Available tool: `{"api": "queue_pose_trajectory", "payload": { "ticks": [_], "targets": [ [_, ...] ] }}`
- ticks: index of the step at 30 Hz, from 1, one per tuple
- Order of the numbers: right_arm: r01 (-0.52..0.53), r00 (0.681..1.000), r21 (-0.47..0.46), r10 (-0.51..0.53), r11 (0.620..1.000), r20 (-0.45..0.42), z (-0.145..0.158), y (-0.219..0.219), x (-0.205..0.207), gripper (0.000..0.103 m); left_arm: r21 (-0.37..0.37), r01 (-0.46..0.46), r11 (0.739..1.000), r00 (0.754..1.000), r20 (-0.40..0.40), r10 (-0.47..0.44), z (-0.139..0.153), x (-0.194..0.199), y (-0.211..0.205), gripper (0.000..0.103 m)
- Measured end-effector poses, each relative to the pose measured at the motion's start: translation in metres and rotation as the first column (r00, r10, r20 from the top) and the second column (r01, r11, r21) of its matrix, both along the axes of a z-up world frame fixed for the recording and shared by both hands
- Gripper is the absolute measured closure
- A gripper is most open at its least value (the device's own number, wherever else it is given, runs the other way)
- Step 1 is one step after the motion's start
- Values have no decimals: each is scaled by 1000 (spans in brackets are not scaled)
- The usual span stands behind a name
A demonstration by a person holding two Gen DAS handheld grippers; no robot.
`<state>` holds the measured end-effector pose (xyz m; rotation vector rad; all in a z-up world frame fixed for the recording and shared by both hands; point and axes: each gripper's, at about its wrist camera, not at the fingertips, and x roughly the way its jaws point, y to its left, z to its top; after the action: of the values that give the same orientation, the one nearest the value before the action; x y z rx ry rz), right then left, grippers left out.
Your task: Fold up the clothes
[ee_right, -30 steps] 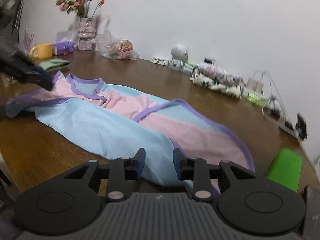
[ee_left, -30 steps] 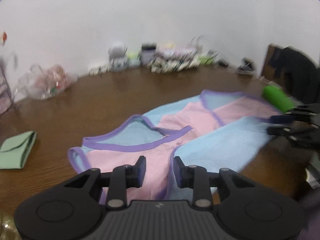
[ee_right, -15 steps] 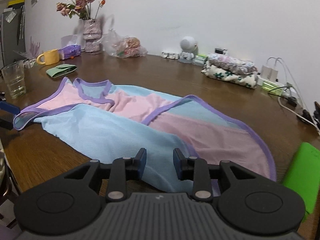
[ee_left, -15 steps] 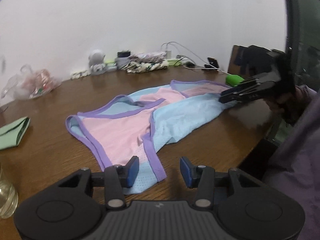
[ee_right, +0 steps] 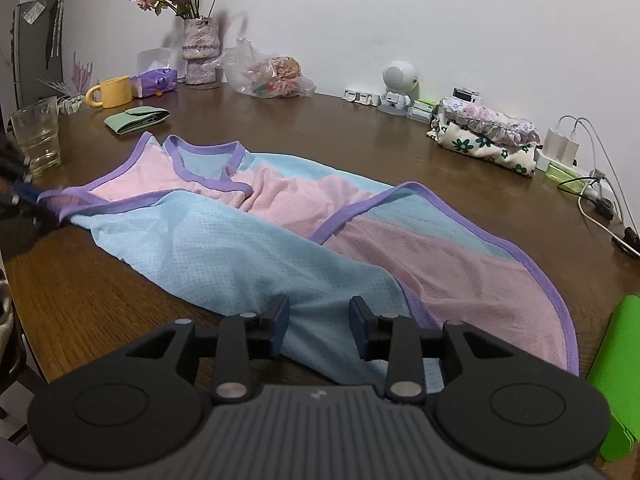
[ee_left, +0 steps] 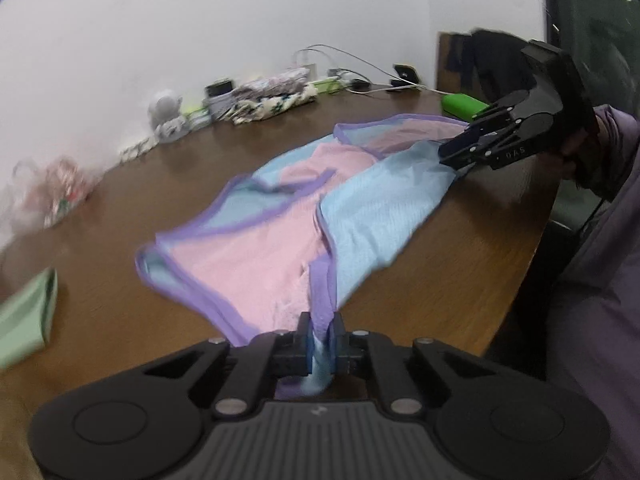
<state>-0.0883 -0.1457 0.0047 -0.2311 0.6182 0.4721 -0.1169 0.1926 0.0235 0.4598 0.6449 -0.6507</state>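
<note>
A sleeveless mesh garment (ee_left: 260, 248) in pink and light blue with purple trim lies spread on the brown table (ee_left: 120, 320). My left gripper (ee_left: 320, 340) is shut on its near purple-trimmed corner, and the fabric bunches between the pads. In the right wrist view the same garment (ee_right: 248, 240) stretches leftward to the blurred left gripper (ee_right: 24, 196) at its shoulder end. My right gripper (ee_right: 319, 320) is at the blue hem with its jaws opening; cloth lies between the fingers but the pads do not press it. From the left wrist view the right gripper (ee_left: 452, 156) sits at the garment's far end.
A glass (ee_right: 36, 136), yellow mug (ee_right: 114, 92), green pouch (ee_right: 136, 119), flower vase (ee_right: 200, 52) and plastic bag (ee_right: 272, 76) stand at the back left. Folded floral cloth (ee_right: 484, 136), chargers and cables (ee_right: 588, 184) lie at the right. A bright green object (ee_right: 616, 380) is beside the hem. A purple sleeve (ee_left: 600, 280) is past the table edge.
The left gripper moved onto the garment's near corner and shut on it, rolling as it went. The right gripper slid closer over the blue hem and its jaws spread a little.
</note>
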Motion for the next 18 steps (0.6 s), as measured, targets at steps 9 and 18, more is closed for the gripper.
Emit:
{"api": "queue_pose_trajectory", "payload": {
  "ticks": [9, 18],
  "targets": [
    [16, 1000, -3, -16, 1000, 0, 1, -4, 3, 65, 186, -72, 980, 997, 54, 63, 11, 83, -28, 72],
    [8, 999, 30, -9, 1000, 42, 39, -33, 19, 65, -44, -161, 986, 983, 85, 165, 53, 88, -36, 27]
  ]
}}
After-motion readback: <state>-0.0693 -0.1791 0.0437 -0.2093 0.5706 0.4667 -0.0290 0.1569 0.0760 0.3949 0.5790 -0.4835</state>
